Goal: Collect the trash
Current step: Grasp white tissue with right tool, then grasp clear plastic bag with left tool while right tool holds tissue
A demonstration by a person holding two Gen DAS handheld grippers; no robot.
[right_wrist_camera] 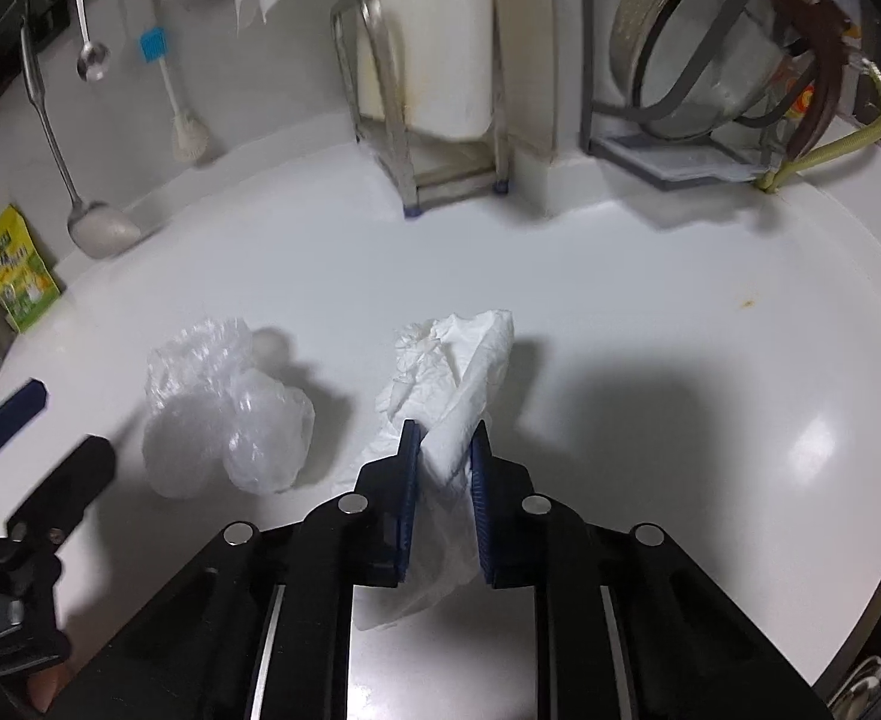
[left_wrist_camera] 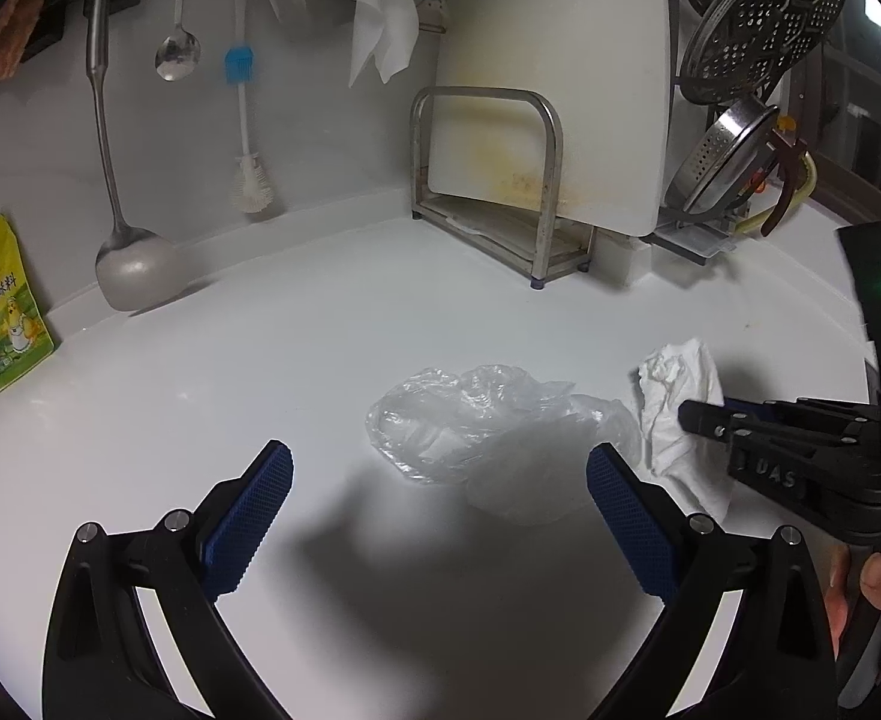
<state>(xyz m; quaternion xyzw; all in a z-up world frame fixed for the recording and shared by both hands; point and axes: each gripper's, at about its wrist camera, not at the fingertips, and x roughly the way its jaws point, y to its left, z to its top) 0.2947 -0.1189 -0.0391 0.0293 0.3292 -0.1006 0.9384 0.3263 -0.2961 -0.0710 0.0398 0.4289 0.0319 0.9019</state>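
left wrist view: the left claw [left_wrist_camera: 440, 480] is spread wide above the white desk [left_wrist_camera: 320, 330], with a crumpled clear plastic bag [left_wrist_camera: 476, 420] lying just ahead between its fingers. the right claw [left_wrist_camera: 695, 414], marked "uas", pinches a white tissue [left_wrist_camera: 674, 408] beside the bag. a yellow seasoning packet [left_wrist_camera: 2, 306] with chinese writing leans at the wall, near a ladle [left_wrist_camera: 131, 264].

right wrist view: the right claw [right_wrist_camera: 445, 450] is pressed onto the tissue [right_wrist_camera: 458, 372]; the bag [right_wrist_camera: 224, 408] sits to its left on the desk [right_wrist_camera: 650, 300]. a cutting board [right_wrist_camera: 434, 42] stands in a metal rack [right_wrist_camera: 392, 138] behind.
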